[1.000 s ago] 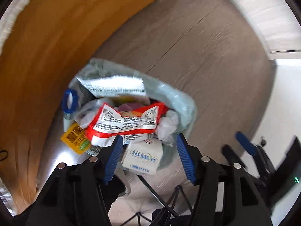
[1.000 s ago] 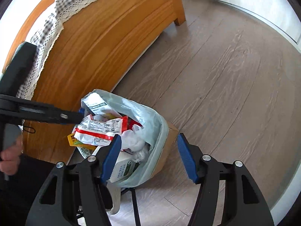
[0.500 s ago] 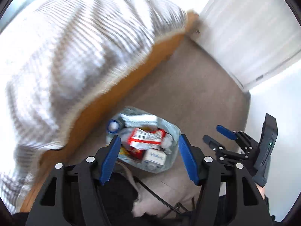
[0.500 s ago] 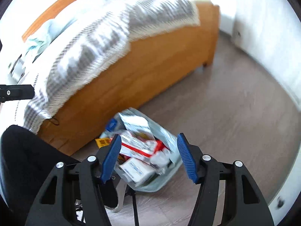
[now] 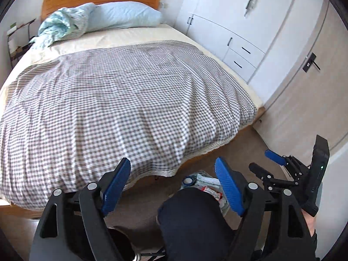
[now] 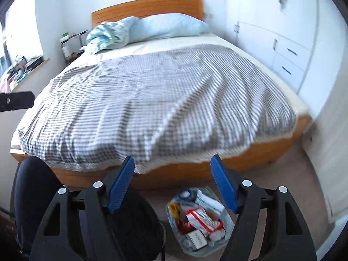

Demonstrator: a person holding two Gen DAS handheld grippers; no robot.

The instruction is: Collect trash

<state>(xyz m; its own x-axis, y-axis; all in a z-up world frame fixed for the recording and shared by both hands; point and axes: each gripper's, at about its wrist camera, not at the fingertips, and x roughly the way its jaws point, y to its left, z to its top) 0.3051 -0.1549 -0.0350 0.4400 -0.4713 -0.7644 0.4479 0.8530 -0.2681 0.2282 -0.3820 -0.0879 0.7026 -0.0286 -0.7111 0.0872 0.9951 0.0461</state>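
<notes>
A pale plastic trash bag stands on the floor at the foot of the bed, full of wrappers, with a red and white packet on top. In the left wrist view only part of the bag shows behind a dark knee. My left gripper is open and empty, raised over the bed's foot. My right gripper is open and empty, high above the bag. It also shows in the left wrist view, to the right.
A wooden bed with a grey checked blanket fills the middle. Blue pillows lie at the headboard. White wardrobes and drawers stand on the right. A door is at right. A cluttered sill is at left.
Both grippers have lifted up and away from the trash bag and tilted towards the bed. The bag now looks small and low in both views. Both stay open.
</notes>
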